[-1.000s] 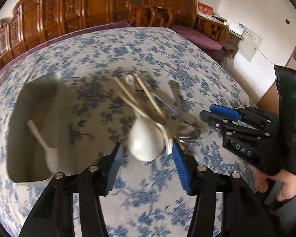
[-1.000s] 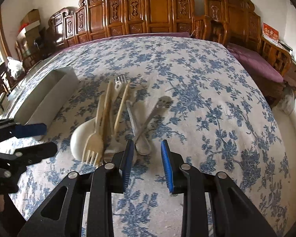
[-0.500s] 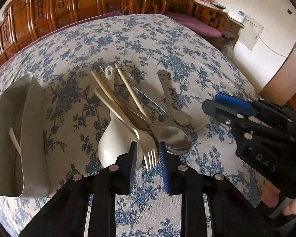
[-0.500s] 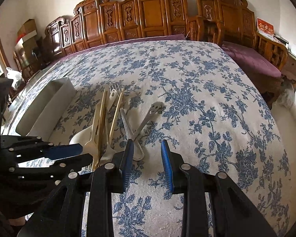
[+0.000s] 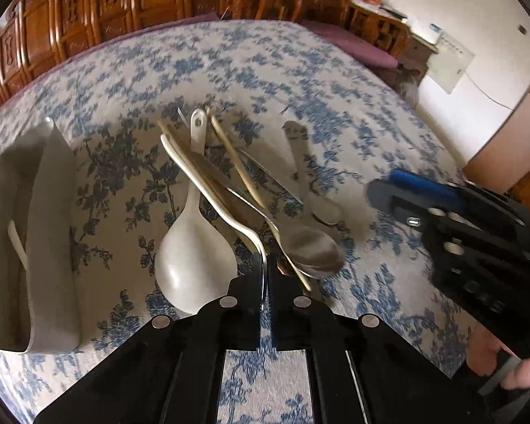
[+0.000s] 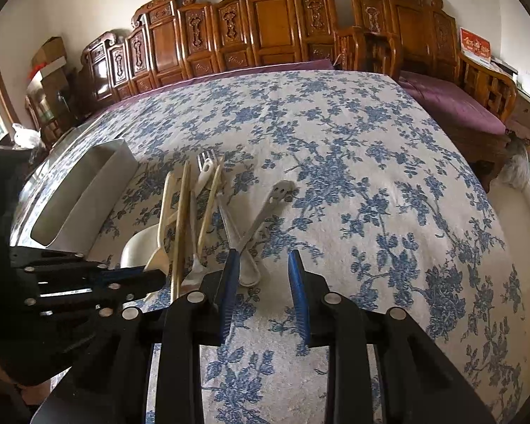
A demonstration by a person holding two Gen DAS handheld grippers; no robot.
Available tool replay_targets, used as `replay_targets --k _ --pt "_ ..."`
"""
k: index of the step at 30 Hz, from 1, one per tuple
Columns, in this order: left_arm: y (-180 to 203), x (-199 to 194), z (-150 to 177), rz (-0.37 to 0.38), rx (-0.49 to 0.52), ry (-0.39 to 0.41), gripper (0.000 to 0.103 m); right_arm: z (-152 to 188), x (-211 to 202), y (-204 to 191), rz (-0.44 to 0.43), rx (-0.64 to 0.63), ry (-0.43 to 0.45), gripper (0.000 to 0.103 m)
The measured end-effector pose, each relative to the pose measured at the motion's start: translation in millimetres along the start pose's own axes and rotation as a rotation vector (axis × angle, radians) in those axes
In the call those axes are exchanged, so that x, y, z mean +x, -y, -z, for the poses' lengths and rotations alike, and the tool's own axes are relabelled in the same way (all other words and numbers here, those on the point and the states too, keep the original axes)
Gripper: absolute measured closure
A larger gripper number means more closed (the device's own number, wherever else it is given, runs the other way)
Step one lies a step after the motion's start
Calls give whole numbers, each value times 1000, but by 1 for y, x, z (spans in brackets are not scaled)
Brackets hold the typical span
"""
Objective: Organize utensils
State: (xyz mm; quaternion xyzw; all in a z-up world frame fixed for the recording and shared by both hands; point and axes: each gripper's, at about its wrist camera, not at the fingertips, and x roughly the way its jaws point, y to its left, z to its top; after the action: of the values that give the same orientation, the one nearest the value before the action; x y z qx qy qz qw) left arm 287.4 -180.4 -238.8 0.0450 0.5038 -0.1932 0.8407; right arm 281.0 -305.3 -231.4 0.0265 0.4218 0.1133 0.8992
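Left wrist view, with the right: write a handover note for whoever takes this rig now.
Left gripper: shut on the head of the cream fork, at the pile.
Right gripper: open, empty, beside the metal spoons.
Done: one white utensil lies in the metal tray.
Left: fork, rice paddle, chopsticks and spoons, presumably all to the tray.

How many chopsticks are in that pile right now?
2. The left chopstick lies left of the white paddle handle, the right chopstick right of it. Others may hide underneath.
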Motion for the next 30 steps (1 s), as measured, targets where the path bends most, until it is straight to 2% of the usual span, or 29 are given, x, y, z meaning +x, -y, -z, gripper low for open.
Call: replay_targets --k 4,14,17,30 --pt "-1 -22 8 -1 25 29 101 2 6 -9 -26 -26 -29 72" --pt "-15 -62 31 15 7 72 101 10 17 -25 -55 -54 -85 72" --pt "-17 -66 35 16 -3 78 101 12 21 -32 -61 -73 -98 66" --pt "-18 -71 41 22 -12 87 101 17 30 -30 -96 -33 -151 66"
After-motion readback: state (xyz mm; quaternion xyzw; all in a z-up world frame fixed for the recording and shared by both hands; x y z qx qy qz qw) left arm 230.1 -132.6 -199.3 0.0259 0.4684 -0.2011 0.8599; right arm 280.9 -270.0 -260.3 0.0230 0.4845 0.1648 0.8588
